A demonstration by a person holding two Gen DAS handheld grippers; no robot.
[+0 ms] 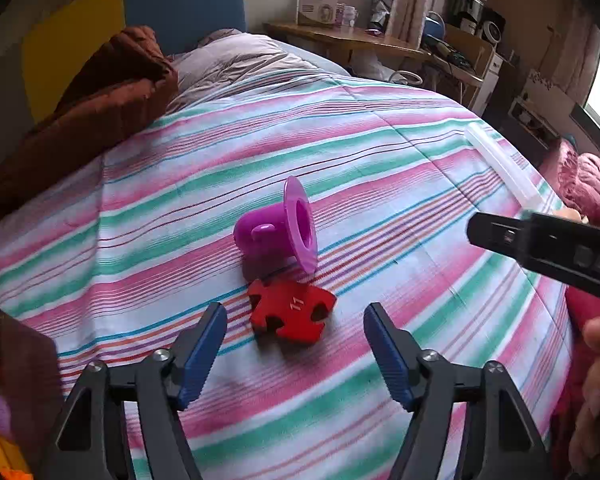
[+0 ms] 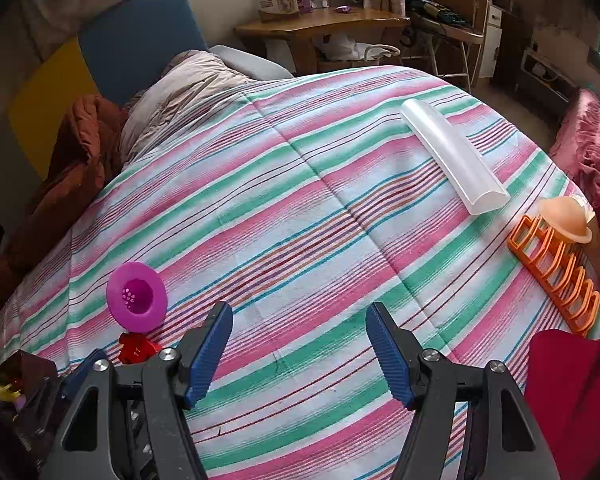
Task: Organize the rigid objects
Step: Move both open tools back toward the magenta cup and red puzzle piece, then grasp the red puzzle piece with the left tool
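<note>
A red puzzle-shaped piece (image 1: 290, 312) marked 11 lies on the striped bedspread, just ahead of my open, empty left gripper (image 1: 294, 356). A purple strainer cup (image 1: 278, 230) lies on its side right behind it. In the right wrist view the cup (image 2: 137, 294) and red piece (image 2: 137, 349) sit at the lower left. My right gripper (image 2: 298, 354) is open and empty over bare bedspread. A clear plastic half-tube (image 2: 452, 154), an orange rack (image 2: 556, 274) and a peach cap (image 2: 566, 218) lie at the right.
A dark box (image 1: 16, 376) with small toys stands at the bed's left edge. A brown blanket (image 1: 92, 108) and a grey pillow (image 1: 236, 60) lie at the head. A wooden desk (image 2: 324, 24) stands beyond the bed. Pink bedding (image 2: 592, 140) lies at the right.
</note>
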